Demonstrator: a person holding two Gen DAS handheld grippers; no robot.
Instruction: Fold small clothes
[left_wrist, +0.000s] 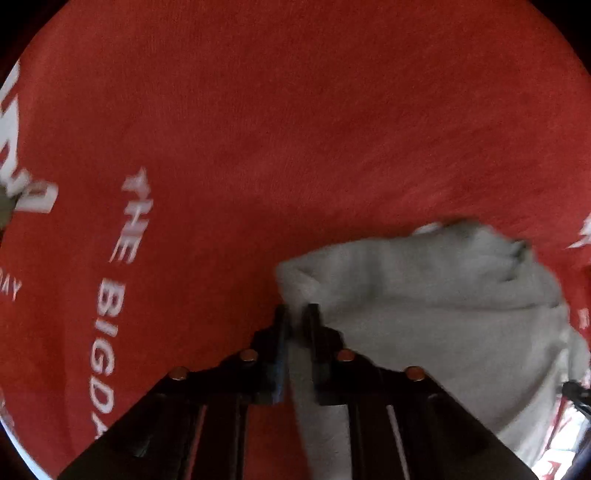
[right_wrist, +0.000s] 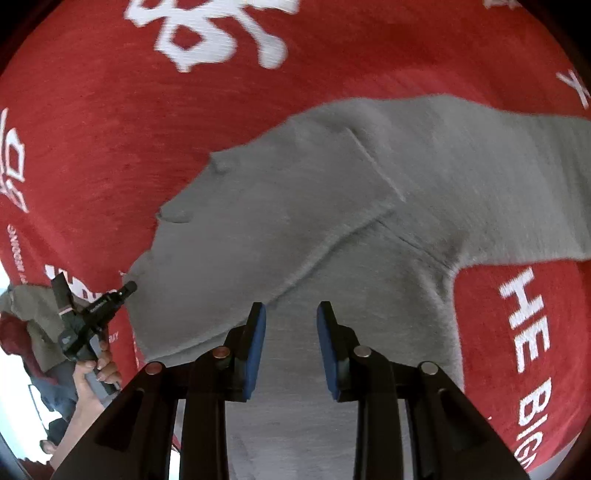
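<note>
A small grey garment (right_wrist: 314, 206) lies on a red cloth (right_wrist: 110, 147) with white lettering. In the right wrist view it is partly folded, one sleeve stretching to the right. My right gripper (right_wrist: 291, 310) is open just above the garment's near part, nothing between its blue pads (right_wrist: 258, 343). My left gripper (left_wrist: 297, 314) is shut on an edge of the grey garment (left_wrist: 424, 314), which bunches to its right. The left gripper (right_wrist: 127, 288) also shows at the garment's left edge in the right wrist view, held by a hand.
The red cloth (left_wrist: 277, 129) covers the whole work surface, with white print such as "THE BIG DAY" (left_wrist: 122, 266). The person's hand and body (right_wrist: 88, 373) show at the lower left of the right wrist view.
</note>
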